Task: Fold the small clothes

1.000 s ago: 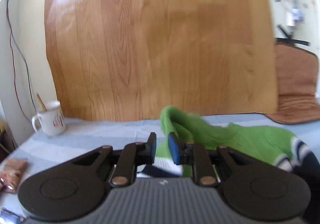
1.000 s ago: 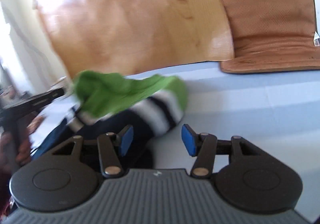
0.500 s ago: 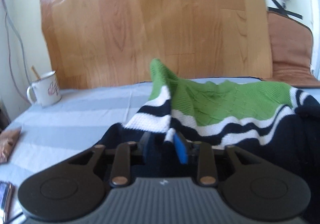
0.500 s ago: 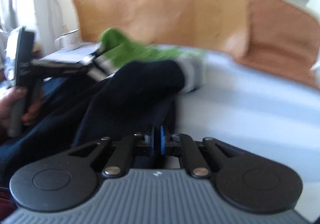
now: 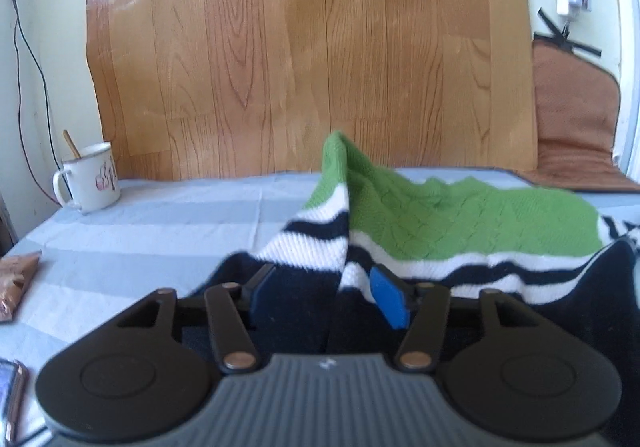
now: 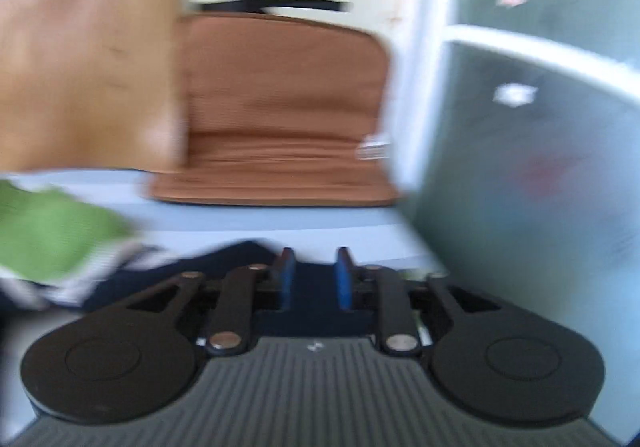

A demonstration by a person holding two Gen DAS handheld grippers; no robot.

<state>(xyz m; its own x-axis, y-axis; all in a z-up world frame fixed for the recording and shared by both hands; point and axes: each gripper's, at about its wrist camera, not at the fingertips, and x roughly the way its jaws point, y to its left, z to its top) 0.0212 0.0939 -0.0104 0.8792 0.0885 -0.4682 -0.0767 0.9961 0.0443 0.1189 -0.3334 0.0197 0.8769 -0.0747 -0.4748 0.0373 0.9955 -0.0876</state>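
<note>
1. Your left gripper [image 5: 328, 297] has just been opening: its fingers stand spread, and the dark hem of the sweater [image 5: 460, 223] lies between them with no pad pressing on it.
2. The sweater lies on the striped cloth [image 5: 160, 231], ahead and to the right of your left fingers. A green fold stands up in a peak just beyond the fingertips.
3. Your right gripper [image 6: 313, 279] has also just been opening. Its fingers are a little apart, with dark knit between them; blur hides whether the pads touch it.
4. Risk: with neither grip firm, the raised peak will likely slump and undo the fold.
5. Risk: the right view is smeared by fast movement, so a hem caught on a pad could drag the sweater askew.
6. Risk: the mug [image 5: 90, 177], with a stick in it, stands well left of your left fingers; a wide sweep could tip it.
7. Writing: the mug bears a pinkish print, too small to read. No brand or label is legible.
</note>
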